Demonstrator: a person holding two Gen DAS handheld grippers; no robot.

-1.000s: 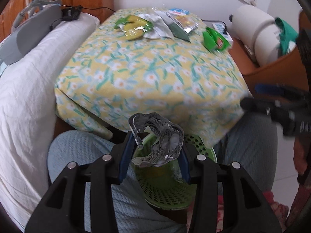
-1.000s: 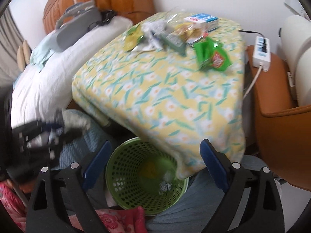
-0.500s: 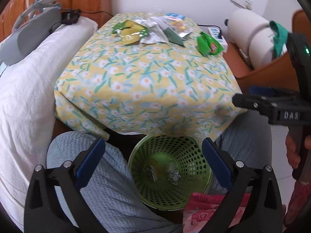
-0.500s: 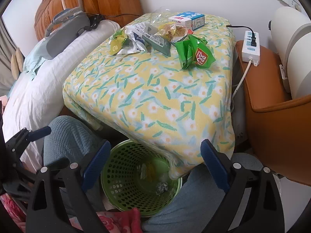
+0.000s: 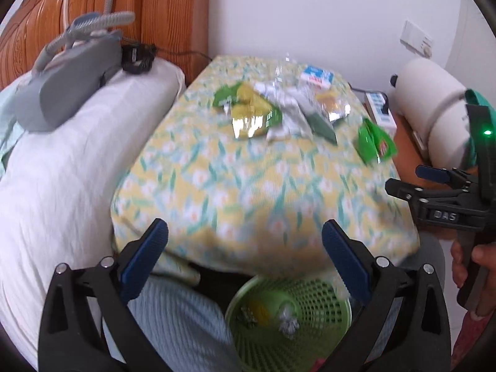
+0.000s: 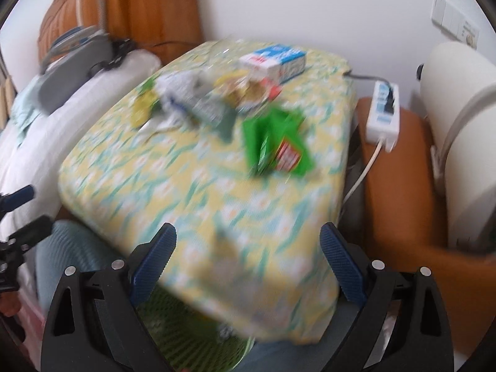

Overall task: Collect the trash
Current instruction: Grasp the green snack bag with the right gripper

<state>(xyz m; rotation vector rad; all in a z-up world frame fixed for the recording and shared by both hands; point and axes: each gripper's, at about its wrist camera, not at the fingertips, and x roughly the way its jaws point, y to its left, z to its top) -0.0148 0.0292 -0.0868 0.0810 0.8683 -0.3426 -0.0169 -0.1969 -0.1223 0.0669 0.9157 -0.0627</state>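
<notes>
My left gripper (image 5: 245,254) is open and empty above the near edge of the flowered table (image 5: 248,192). Below it a green mesh basket (image 5: 313,307) holds crumpled foil scraps (image 5: 288,325). At the far end of the table lies a pile of wrappers (image 5: 276,108), a green snack bag (image 5: 375,142) and a blue-white carton (image 5: 316,76). My right gripper (image 6: 248,257) is open and empty too, over the table's near edge. The green snack bag (image 6: 279,145) and the carton (image 6: 276,62) lie ahead of it. The basket (image 6: 192,334) shows under the table edge.
A white pillow (image 5: 62,167) with a grey device (image 5: 68,77) lies left of the table. A power strip (image 6: 383,111) rests on an orange seat (image 6: 400,186) at the right, beside a white cylinder appliance (image 5: 434,105). The person's knees in blue trousers (image 5: 183,322) flank the basket.
My left gripper opened and the crumpled foil dropped into the green basket. Both grippers then rose and swung forward toward the table, so the basket sits lower in both views.
</notes>
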